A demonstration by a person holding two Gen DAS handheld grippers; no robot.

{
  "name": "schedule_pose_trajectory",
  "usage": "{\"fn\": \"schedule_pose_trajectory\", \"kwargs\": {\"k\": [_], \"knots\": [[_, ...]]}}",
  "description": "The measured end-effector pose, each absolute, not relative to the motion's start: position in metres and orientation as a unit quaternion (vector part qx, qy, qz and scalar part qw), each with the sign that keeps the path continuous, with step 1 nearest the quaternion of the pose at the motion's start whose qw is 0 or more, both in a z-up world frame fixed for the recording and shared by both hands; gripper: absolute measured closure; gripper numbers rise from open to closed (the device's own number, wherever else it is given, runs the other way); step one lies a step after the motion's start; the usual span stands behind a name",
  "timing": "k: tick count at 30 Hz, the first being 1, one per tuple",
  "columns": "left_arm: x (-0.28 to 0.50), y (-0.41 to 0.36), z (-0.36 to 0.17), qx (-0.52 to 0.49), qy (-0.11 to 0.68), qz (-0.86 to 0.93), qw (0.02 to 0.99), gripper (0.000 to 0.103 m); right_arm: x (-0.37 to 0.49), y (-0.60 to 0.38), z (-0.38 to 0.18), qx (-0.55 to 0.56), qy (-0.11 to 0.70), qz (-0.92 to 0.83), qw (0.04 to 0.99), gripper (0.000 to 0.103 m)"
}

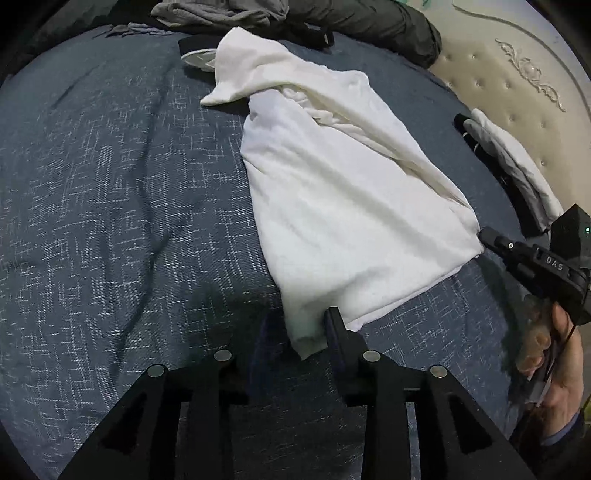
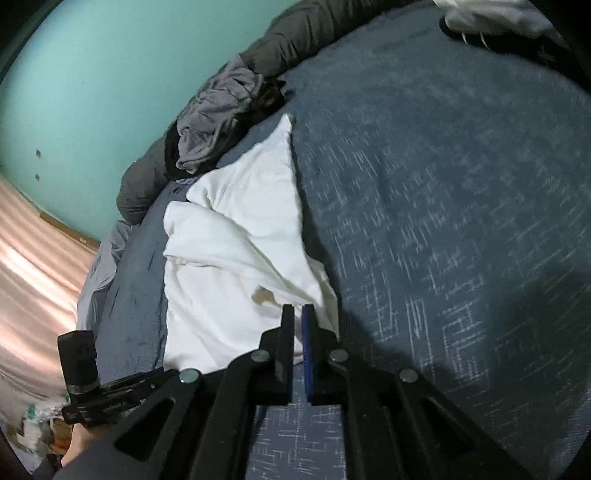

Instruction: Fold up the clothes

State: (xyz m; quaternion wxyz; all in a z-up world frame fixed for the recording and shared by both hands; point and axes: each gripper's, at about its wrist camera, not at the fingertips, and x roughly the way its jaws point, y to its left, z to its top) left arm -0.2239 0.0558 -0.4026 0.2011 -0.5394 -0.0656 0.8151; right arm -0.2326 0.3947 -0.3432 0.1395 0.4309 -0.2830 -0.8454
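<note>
One rumpled white garment [image 1: 343, 192] (soft knit)

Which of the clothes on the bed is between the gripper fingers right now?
The white garment spread mid-bed; both grippers sit at its near corners. The grey garment and dark jacket lie untouched at the far edge.

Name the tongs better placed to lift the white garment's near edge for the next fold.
Probably right: the right tongs are shut on the white garment edge, while the left tongs stand open around its corner.

one white garment [image 1: 343, 192], two grippers [image 1: 301, 332]
</note>
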Motion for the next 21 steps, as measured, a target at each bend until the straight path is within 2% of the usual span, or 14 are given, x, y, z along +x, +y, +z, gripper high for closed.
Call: {"fn": "schedule_pose_trajectory", "kwargs": {"k": [8, 14, 18, 21], "knots": [[-0.213, 0.025, -0.397, -0.503, -0.075, 0.835, 0.210, 0.062, -0.227, 0.368, -0.314, 0.394, -0.204, -0.883, 0.154, 0.098], [-0.232, 0.005, -0.403, -0.510, -0.095, 0.833, 0.194, 0.062, -0.248, 0.316, -0.314, 0.419, -0.140, -0.878, 0.186, 0.090], [-0.240, -0.003, -0.398, -0.510, -0.105, 0.831, 0.194, 0.061, -0.269, 0.272, -0.306, 0.425, -0.070, -0.878, 0.209, 0.057], [-0.236, -0.022, -0.389, -0.504, -0.103, 0.835, 0.195, 0.060, -0.288, 0.239, -0.299, 0.422, 0.003, -0.879, 0.224, 0.056]]}}
